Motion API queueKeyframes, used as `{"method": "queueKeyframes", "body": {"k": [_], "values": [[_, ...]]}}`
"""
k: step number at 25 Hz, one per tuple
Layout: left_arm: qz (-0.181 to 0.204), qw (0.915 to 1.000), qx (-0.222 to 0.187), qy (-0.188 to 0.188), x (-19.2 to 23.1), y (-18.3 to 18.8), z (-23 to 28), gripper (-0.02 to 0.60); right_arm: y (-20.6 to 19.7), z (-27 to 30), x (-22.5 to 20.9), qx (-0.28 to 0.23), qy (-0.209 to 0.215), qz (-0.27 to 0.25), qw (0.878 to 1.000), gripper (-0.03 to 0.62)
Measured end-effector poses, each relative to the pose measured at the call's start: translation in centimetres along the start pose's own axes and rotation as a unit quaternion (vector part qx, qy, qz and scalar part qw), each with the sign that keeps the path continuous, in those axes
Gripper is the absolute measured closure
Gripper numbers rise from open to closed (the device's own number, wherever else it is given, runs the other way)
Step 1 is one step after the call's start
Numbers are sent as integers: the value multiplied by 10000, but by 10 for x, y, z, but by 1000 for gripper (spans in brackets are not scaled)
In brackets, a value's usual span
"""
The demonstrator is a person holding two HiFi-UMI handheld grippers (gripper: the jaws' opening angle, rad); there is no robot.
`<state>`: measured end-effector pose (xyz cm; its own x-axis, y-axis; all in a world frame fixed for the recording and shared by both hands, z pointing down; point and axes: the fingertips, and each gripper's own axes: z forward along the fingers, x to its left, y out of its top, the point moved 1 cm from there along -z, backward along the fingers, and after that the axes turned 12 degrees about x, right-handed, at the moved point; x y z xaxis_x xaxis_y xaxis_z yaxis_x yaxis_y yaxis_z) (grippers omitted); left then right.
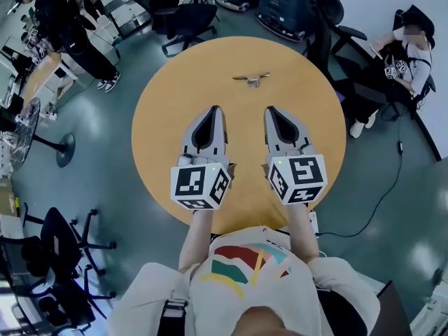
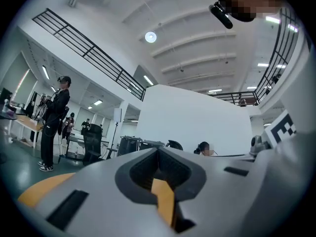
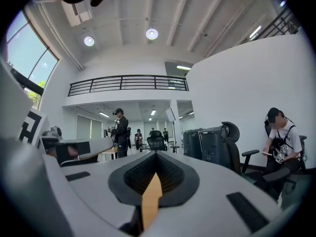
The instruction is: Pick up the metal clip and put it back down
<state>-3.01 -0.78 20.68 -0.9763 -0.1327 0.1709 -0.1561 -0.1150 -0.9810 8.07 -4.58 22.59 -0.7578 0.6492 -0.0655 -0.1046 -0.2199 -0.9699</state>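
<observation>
- Near side of the round bench (image 1: 157, 142): the left gripper (image 1: 213, 115) and right gripper (image 1: 272, 116) rest side by side, each with its fingers together and nothing between them.
- Farther out, the metal clip (image 1: 250, 80) lies on the bench beyond both tips and between them, long axis left to right. The right gripper looks slightly nearer.
- Only the head view shows the clip; both gripper views show closed fingers and the room beyond.

Grey left gripper (image 1: 215, 109), right gripper (image 1: 270, 110), b/w marker cubes (image 1: 201, 185); white tee (image 1: 231, 285).
</observation>
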Motion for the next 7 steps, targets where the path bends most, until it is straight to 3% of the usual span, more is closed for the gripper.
{"method": "queueKeyframes", "body": {"k": [7], "values": [[-27, 10000, -32, -49, -22, -2, 6, 534, 8, -18, -27, -131, -173, -14, 9998, 580]]}}
